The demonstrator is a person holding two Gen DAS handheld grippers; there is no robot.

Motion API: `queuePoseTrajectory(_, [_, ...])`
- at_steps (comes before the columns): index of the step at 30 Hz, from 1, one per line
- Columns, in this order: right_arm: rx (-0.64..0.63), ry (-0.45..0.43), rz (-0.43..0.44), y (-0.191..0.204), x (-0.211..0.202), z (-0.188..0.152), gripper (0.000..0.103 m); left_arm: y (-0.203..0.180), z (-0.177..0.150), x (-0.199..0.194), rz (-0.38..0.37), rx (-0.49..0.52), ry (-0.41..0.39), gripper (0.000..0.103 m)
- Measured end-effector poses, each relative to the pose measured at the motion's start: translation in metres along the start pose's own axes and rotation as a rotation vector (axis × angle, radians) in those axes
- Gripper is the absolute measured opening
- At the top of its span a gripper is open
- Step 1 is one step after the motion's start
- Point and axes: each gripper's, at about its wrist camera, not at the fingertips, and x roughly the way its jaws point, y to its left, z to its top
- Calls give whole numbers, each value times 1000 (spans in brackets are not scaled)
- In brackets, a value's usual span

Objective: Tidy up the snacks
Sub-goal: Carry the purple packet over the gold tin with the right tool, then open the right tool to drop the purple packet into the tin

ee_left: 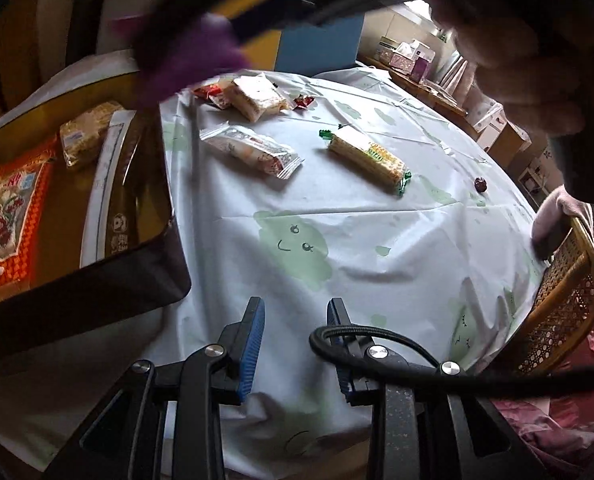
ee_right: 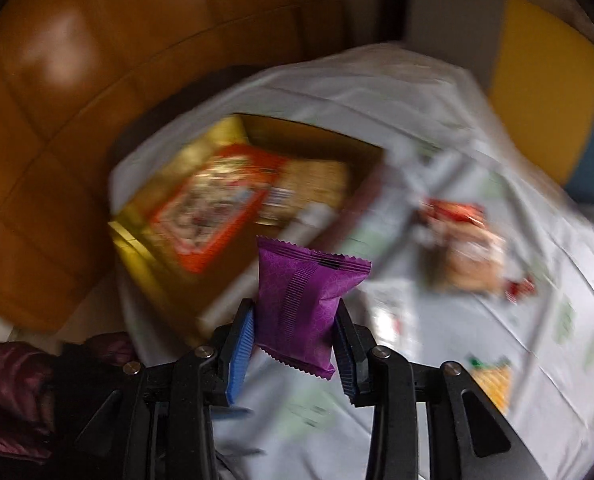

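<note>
The purple snack packet (ee_right: 301,308) sits between the blue pads of the right hand-held gripper (ee_right: 295,344), clear of the bench (ee_right: 437,92) and carried above the cloth, with the gold box (ee_right: 317,136) beyond it. It looks like a light, puffed foil pillow pack: soft in the middle, crimped and stiffer at its sealed ends, and probably holding something brittle. The film is smooth and could slip, so a hold across the belly of the pack, as here, seems better than a pinch on a thin seam; too hard a squeeze would likely crush the contents. The jaws stand narrow, pressed against the sides of the packet.

In the left wrist view the same gripper passes as a dark, blurred shape with a purple smear (ee_left: 185,56) above the near edge of the box. The right gripper points steeply down, and its view is streaked with motion.

The left hand-held gripper (ee_left: 295,344) hangs low over the pale cloth, tilted downward, its jaws partly apart with nothing between them. Ahead of it on the bench lie a clear-wrapped wafer bar (ee_left: 253,150), a green-ended cracker roll (ee_left: 367,158), a white packet (ee_left: 259,96) beside small red sweets (ee_left: 304,102), and one dark sweet (ee_left: 480,184) off alone. The box already holds an orange-bordered bag (ee_left: 5,216) and a pale biscuit pack (ee_left: 85,136).
</note>
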Motion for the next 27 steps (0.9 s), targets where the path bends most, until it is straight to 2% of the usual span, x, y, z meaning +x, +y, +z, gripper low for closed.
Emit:
queuePoseTrajectory(4, [-33,61,92,17,27,11,45,3,0,0,-3,-7,-1,32])
queuePoseTrajectory(8, [7,85,108,16,47,9,51,3,0,1,-2,-10,0,32])
queuePoseTrajectory(10, [35,81,102,9,44,5,52,2,-1,1,1,-7,0,32])
queuePoseTrajectory(16, [104,51,51,-20,25,-9,52,2,-1,2,8,-1,0,32])
queuePoseTrajectory(19, [155,36,-4,-42,12,-24,52,1,-1,2,12,1,0,32])
queuePoseTrajectory(27, [343,47,-158,-114,-17,-89,52,0,0,4,25,11,5,32])
